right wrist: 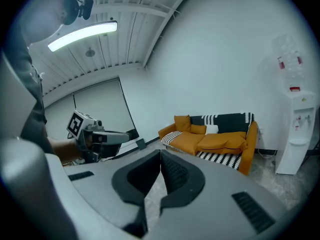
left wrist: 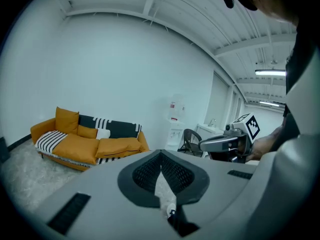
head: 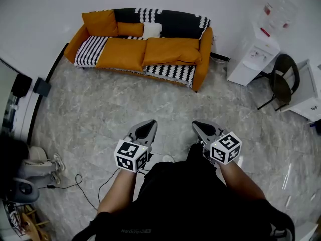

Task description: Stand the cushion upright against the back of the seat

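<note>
An orange sofa [head: 200, 54] with a black-and-white striped throw stands far across the marble floor. Two large orange cushions [head: 122, 53] [head: 173, 50] lie flat on its seat. One orange cushion [head: 100, 22] stands upright at the left end, with a small orange cushion [head: 130, 29] and a white one [head: 152, 30] against the back. My left gripper [head: 145, 129] and right gripper [head: 203, 128] are held side by side, far short of the sofa, both shut with nothing between the jaws. The sofa [left wrist: 90, 144] [right wrist: 215, 139] shows small in both gripper views.
A white water dispenser [head: 253, 54], a black chair [head: 283, 79] and a white cabinet [head: 311, 92] stand to the right of the sofa. A cable [head: 75, 182] and shoes [head: 42, 164] lie on the floor at my left. Open floor stretches between me and the sofa.
</note>
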A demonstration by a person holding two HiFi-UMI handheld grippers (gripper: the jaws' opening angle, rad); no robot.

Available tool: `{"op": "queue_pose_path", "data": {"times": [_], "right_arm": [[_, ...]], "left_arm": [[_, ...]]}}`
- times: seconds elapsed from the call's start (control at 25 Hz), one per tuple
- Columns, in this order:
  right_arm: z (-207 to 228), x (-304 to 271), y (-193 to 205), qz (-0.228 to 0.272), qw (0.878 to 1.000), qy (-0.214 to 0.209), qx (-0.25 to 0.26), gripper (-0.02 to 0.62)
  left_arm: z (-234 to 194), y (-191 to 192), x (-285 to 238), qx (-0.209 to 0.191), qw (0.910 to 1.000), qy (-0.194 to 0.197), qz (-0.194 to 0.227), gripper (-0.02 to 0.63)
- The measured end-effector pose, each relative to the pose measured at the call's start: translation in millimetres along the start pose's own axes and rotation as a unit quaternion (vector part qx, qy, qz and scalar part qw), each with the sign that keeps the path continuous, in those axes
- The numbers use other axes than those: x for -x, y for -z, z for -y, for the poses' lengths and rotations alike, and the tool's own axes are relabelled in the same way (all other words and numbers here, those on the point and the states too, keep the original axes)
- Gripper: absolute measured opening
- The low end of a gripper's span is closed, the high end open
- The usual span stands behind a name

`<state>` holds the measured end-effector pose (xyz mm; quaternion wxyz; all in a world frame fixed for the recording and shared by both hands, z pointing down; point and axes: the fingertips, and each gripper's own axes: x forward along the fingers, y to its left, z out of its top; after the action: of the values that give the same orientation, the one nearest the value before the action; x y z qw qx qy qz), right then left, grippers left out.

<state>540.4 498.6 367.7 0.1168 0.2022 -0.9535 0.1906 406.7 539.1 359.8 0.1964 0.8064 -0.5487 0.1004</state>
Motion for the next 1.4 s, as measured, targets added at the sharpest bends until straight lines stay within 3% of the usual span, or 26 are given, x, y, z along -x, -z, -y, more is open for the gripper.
{"op": "queue_pose_path", "data": {"times": [0.36, 1.4], "right_arm": [[-3, -2, 0, -0.003, 1.0, 0.016, 0.017, 0.038], [-6, -13, 15, -0.034, 0.999, 0.012, -0.008, 0.038]], "left_arm": [[-1, 2, 3, -0.001, 1.0, 0.0, -0.001, 0.015], [-17, 24, 5, 0.022, 0.9997, -0.006, -0.01, 0.014]]}}
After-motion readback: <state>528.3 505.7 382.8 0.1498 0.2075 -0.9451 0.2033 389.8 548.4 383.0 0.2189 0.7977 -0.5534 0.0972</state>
